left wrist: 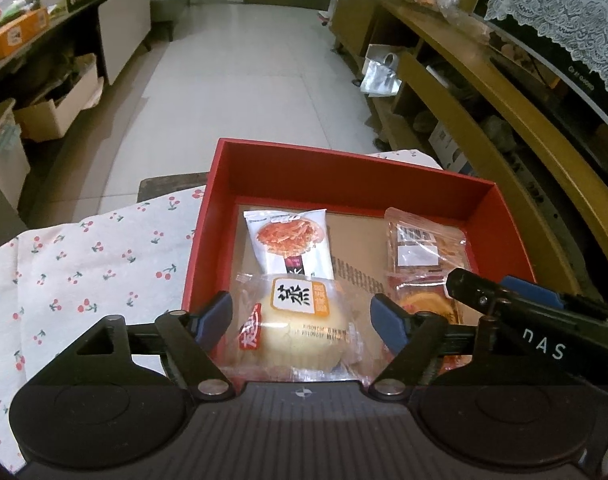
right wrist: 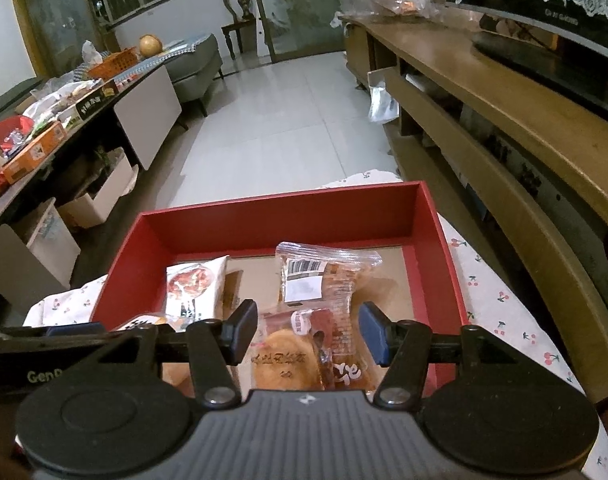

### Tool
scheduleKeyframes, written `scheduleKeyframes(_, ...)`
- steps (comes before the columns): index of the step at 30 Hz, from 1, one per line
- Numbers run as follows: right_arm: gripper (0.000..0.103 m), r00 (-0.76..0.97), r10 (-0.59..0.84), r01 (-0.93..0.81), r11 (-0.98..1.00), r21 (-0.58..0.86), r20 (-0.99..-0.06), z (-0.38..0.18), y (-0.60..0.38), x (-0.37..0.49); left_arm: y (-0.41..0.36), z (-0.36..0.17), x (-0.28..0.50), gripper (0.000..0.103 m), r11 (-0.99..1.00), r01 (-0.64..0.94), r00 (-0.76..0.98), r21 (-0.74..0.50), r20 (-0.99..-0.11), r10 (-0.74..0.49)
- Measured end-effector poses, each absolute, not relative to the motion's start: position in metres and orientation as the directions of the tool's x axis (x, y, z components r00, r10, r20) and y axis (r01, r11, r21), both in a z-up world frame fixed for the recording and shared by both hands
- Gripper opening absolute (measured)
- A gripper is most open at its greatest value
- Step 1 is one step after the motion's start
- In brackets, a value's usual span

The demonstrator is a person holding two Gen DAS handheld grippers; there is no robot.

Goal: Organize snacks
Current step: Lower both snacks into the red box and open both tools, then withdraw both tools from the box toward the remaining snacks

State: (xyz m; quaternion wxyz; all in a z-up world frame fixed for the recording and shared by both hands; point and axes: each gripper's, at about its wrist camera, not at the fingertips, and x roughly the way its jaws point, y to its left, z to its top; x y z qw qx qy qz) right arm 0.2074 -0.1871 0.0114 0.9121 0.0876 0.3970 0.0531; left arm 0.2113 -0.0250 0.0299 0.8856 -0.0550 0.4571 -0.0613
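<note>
A red box (left wrist: pixel 336 168) (right wrist: pixel 264 216) sits on a cherry-print cloth (left wrist: pixel 84 264). Inside lie a white snack packet (left wrist: pixel 292 240) (right wrist: pixel 192 284), a wrapped pale bun (left wrist: pixel 300 320), a clear packet with a barcode label (left wrist: pixel 424 240) (right wrist: pixel 324 276) and an orange cake packet (left wrist: pixel 428 304) (right wrist: pixel 288 356). My left gripper (left wrist: pixel 302 320) is open, its fingers either side of the bun. My right gripper (right wrist: pixel 308 332) is open, its fingers either side of the orange cake packet. The right gripper's body shows at the left wrist view's right edge.
A wooden TV stand (right wrist: pixel 504 92) with a lace-covered screen runs along the right. A cluttered low table (right wrist: pixel 64 120) with boxes stands at the left. White tiled floor (right wrist: pixel 284 120) lies beyond the box, with a grey sofa (right wrist: pixel 196 68) and a chair further back.
</note>
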Motion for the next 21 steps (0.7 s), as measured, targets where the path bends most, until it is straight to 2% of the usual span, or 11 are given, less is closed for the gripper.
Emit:
scheduleKeyframes(13,0.082,0.690,0.180,-0.039,0.976,0.213,-0.701,0.029,-0.190,0.166,-0.020,0.041,0.169,0.083,0.980,0.096,0.571,-0.171,-0.797,-0.196)
scheduleKeyframes(21,0.082,0.647,0.182,-0.046,0.979,0.201,-0.741,0.022,-0.186,0.133,-0.013,0.025,0.139,0.084,0.979,0.103,0.519,-0.174,-0.831,-0.202)
